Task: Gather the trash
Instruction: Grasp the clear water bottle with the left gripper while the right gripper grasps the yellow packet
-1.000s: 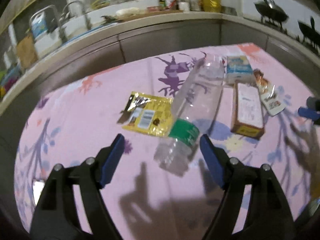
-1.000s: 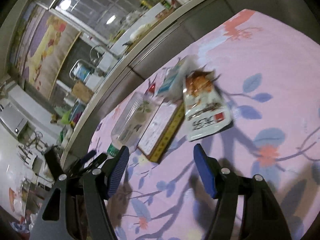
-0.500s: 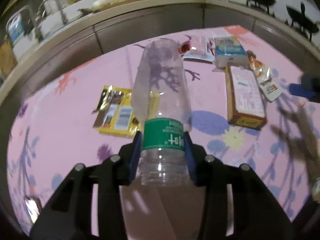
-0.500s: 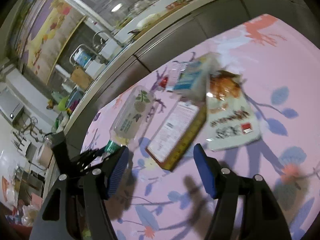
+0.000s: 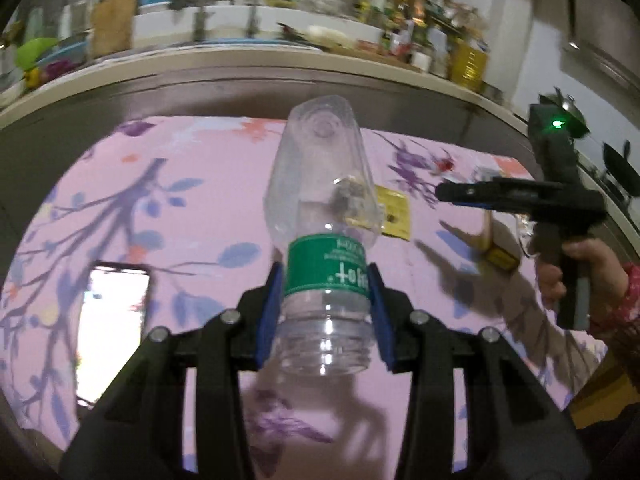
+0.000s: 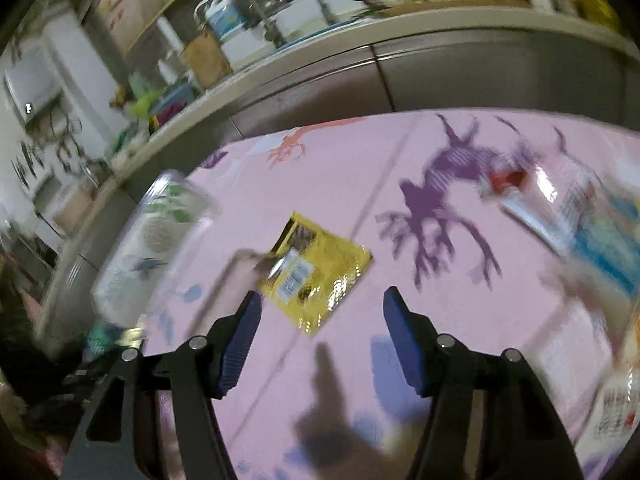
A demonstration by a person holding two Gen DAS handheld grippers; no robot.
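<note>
- Clear plastic bottle (image 5: 320,216), green label between the blue pads, now clamped in the left hand-held gripper (image 5: 325,308) and lifted clear of the pink floral cloth (image 5: 120,184); a second ago lying loose on the cloth between wide-open jaws.
- Neck end toward the camera, base pointing away and up; no cap visible; seemingly empty.
- First piece of trash apparently secured; no bin or bag in view, so destination unknown.
- Yellow foil wrapper (image 6: 316,276) flat on the cloth just ahead of the right hand-held gripper (image 6: 322,340), between the lines of its two fingers but beyond the pads.
- Right jaws moderately wide and closing, nothing between the pads yet; a second ago aimed at the flat box and white snack pouch, now swung toward the wrapper — likely the next pick.
- Thin, flat foil: probably awkward to pinch off the cloth, with a risk of sliding away or of snagging fabric.
- Further right of the right hand-held gripper, blurred: blue-and-white packet (image 6: 600,236) and a red-tipped sachet (image 6: 508,184), untouched.
- Lit phone (image 5: 114,332) on the cloth left of the left hand-held gripper; not trash by the look of it.
- Cluttered kitchen counter (image 5: 240,64) beyond the cloth's far edge.
</note>
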